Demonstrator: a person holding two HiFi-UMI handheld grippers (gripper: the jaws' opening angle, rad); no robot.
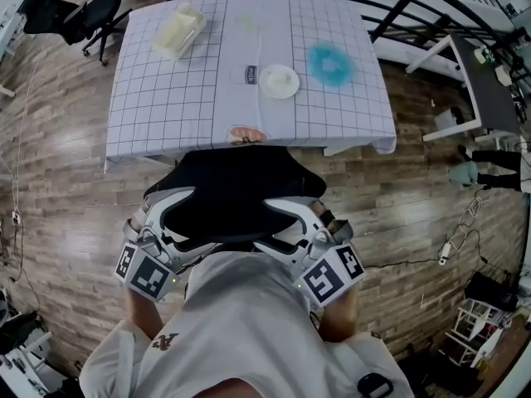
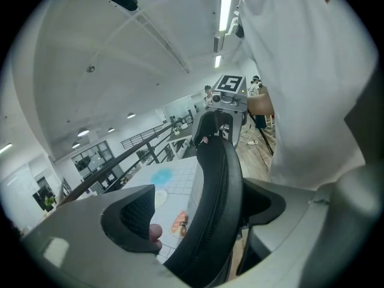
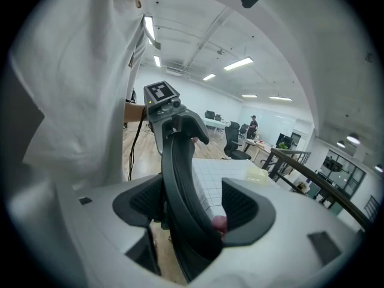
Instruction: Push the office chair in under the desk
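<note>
The black office chair [image 1: 232, 191] stands at the near edge of the desk [image 1: 182, 98], which is covered by a white grid cloth; its seat is partly under the cloth. My left gripper [image 1: 170, 215] and right gripper [image 1: 303, 219] each clamp the curved top rim of the backrest, one at each end. In the left gripper view the left gripper [image 2: 198, 221] straddles the black backrest rim [image 2: 219, 185]. The right gripper view has the right gripper [image 3: 192, 212] closed around the same rim [image 3: 177, 179]. The person's white shirt hides the lower part of the chair.
On the desk lie a white plate [image 1: 279, 81], a blue fluffy thing [image 1: 330, 63], a cream box [image 1: 178, 31] and a small orange item [image 1: 247, 135] at the near edge. Another black chair [image 1: 91, 15] stands far left. A grey side table [image 1: 489, 89] and cables [image 1: 460, 235] are at right.
</note>
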